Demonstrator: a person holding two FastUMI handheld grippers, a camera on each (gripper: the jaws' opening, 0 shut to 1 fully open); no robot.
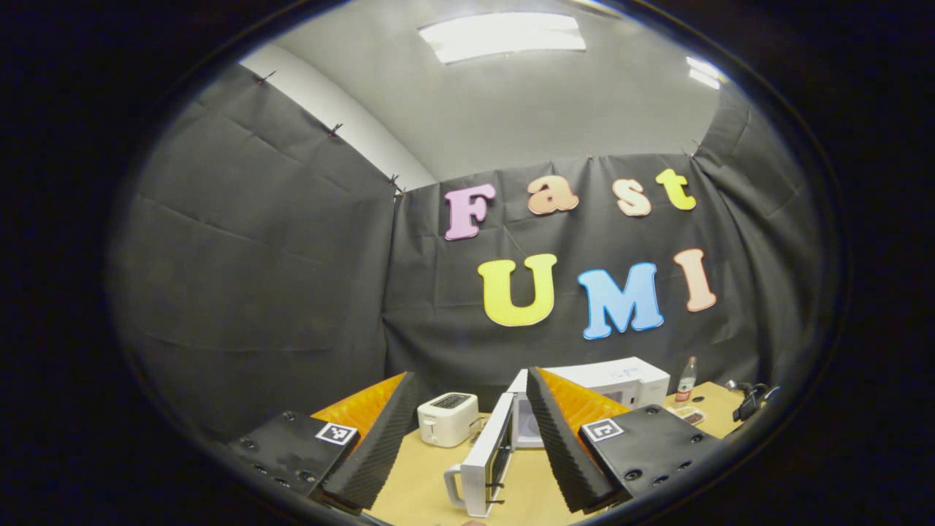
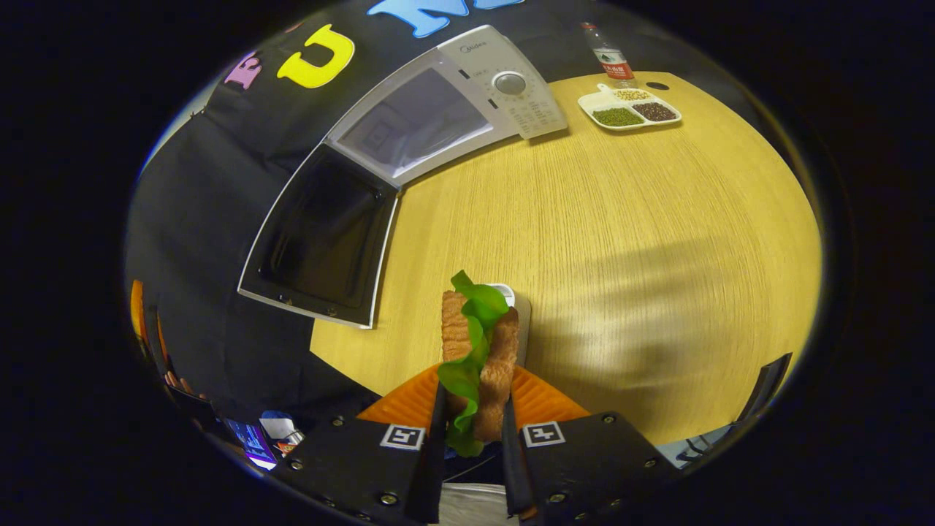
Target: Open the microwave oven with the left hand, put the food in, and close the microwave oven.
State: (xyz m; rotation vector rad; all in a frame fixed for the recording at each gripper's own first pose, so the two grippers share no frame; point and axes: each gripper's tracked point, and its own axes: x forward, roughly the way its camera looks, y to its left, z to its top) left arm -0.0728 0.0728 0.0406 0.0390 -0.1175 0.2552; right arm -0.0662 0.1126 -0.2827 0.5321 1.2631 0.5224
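Observation:
The white microwave point(image 2: 467, 88) stands at the back of the wooden table point(image 2: 621, 241), its door point(image 2: 321, 234) swung wide open toward the left and the cavity point(image 2: 409, 124) showing. My right gripper point(image 2: 473, 398) is shut on a sandwich point(image 2: 475, 329) of two bread slices with green lettuce, held upright above the table's near edge, in front of the open door. In the left gripper view my left gripper point(image 1: 470, 380) is open and holds nothing; beyond it the open door point(image 1: 482, 460) shows edge-on, with the microwave body point(image 1: 621, 376) behind.
A white toaster point(image 1: 447, 418) sits left of the microwave. To the microwave's right are a divided tray of beans point(image 2: 630, 109) and a bottle point(image 2: 606, 55). A small white object point(image 2: 513, 296) lies on the table under the sandwich. Black cables point(image 1: 749, 398) rest at the table's far right.

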